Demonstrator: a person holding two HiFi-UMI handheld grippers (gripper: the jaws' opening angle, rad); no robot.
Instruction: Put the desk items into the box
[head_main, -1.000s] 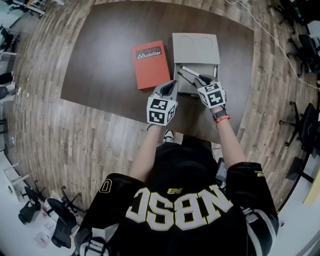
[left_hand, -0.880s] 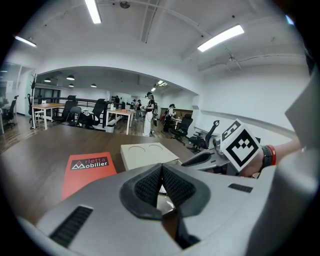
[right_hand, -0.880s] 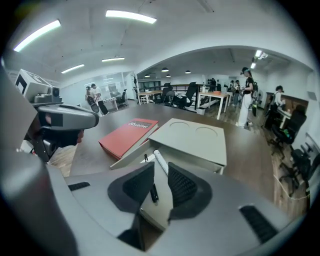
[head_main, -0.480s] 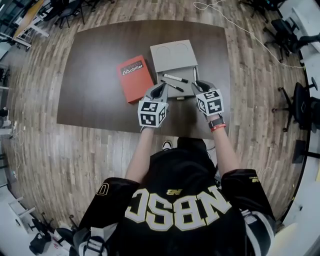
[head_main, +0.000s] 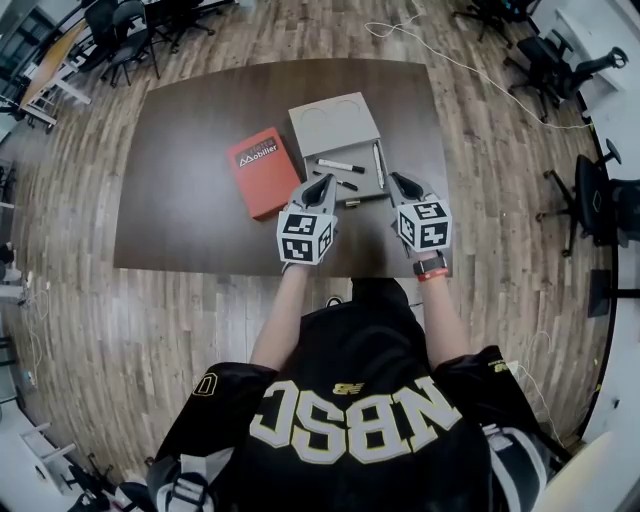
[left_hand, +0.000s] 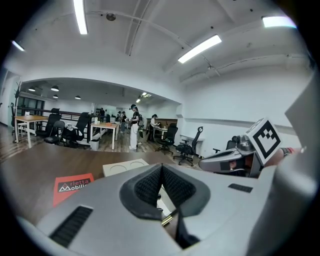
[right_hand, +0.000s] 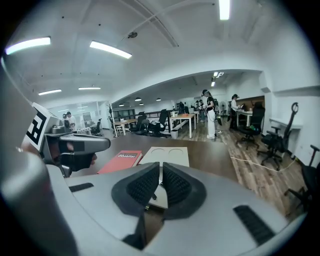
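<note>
A grey box (head_main: 372, 190) stands open on the dark table (head_main: 190, 215), its lid (head_main: 335, 120) folded back. Inside lie a white marker (head_main: 340, 165), a black pen (head_main: 335, 181) and a white pen (head_main: 379, 165). A red book (head_main: 262, 170) lies left of the box. My left gripper (head_main: 322, 182) hovers at the box's near left corner, shut and empty (left_hand: 161, 167). My right gripper (head_main: 398, 180) hangs by the near right corner. Its jaws (right_hand: 161, 167) are closing, a thin slit left, nothing between them.
A gold-tipped pen (head_main: 352, 201) lies along the box's front edge. Office chairs (head_main: 560, 60) stand on the wood floor to the right, desks and chairs (head_main: 110, 30) at the far left. A cable (head_main: 470, 65) runs across the floor beyond the table.
Both grippers have drawn back from over the box toward the table's near edge. The white marker, by the right gripper's tips a second ago, now lies in the box.
</note>
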